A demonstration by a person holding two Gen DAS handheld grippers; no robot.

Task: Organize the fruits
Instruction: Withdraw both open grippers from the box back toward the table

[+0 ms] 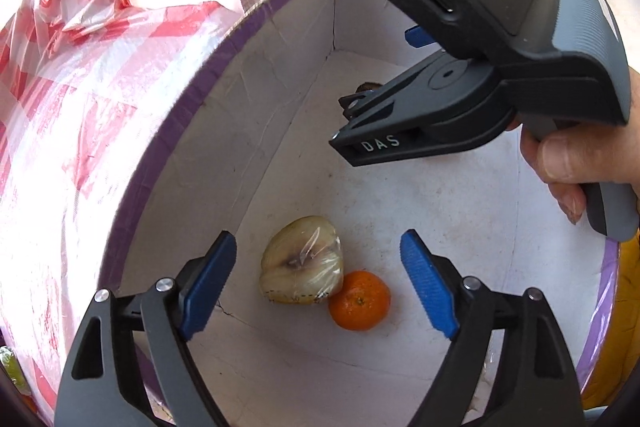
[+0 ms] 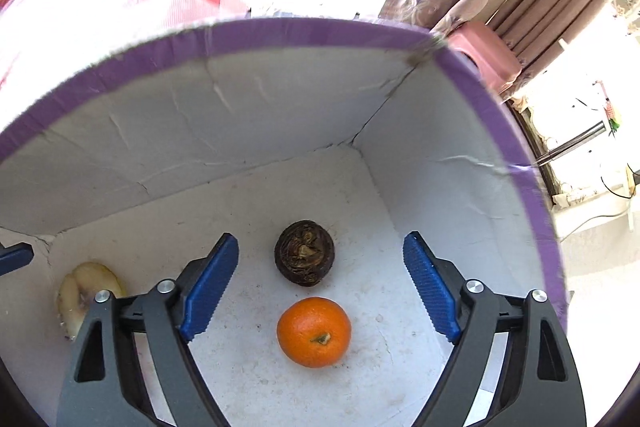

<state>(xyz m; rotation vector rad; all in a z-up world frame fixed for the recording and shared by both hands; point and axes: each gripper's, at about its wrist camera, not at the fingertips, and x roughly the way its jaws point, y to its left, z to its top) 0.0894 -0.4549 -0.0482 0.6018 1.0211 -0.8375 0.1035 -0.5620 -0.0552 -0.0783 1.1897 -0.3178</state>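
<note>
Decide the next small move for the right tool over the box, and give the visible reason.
Probably lower the right tool straight down and close on the orange. Its jaws stand open and empty, the orange lies on the box floor between them, apart from the dark brown fruit just beyond.

Orange [image 2: 314,331] in box [image 2: 280,99], dark fruit [image 2: 304,253] behind, wrapped fruit [image 2: 86,287] left.

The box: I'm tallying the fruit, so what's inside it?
Inside the box: an orange, a dark brown fruit and a plastic-wrapped pale fruit. The grippers hide parts of the floor, so more could be there.
</note>
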